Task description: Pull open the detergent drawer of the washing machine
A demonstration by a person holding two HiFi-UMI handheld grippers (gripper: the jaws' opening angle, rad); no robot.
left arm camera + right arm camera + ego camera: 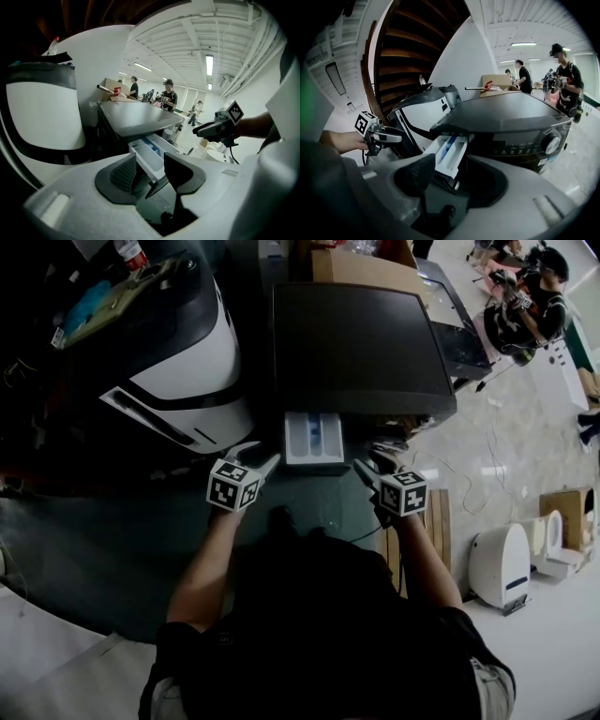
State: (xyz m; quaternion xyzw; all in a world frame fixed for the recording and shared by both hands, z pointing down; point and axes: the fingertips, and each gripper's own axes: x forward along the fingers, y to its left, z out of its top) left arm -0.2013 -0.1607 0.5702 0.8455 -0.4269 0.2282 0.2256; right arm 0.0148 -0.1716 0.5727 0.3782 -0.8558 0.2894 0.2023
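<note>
pale glossy floor [525, 427] surrounds a dark washing machine [361, 343], with a white appliance [187, 362] just beside it.

head view: the detergent drawer [314, 439] stands pulled out from the machine's front edge, near its left corner (as this view shows it), compartments exposed. the left gripper [258, 458] and right gripper [373, 466] hang either side of the drawer front, apart from it.

left gripper view: jaws apart, nothing between the pads; the drawer lies beyond them.

right gripper view: jaws likewise apart and empty, the drawer ahead and the control dial [551, 140] to its right. the task appears complete.

hazards: both grippers sit near the drawer front, so a careless swing could knock the drawer back in or strain its runners. a cable [478, 486] lies on the floor off the machine's right front corner and could snag a foot.

writing: none legible. panel markings and a small sticker [542, 161] are too small to read, and the cubes carry square markers only.
</note>
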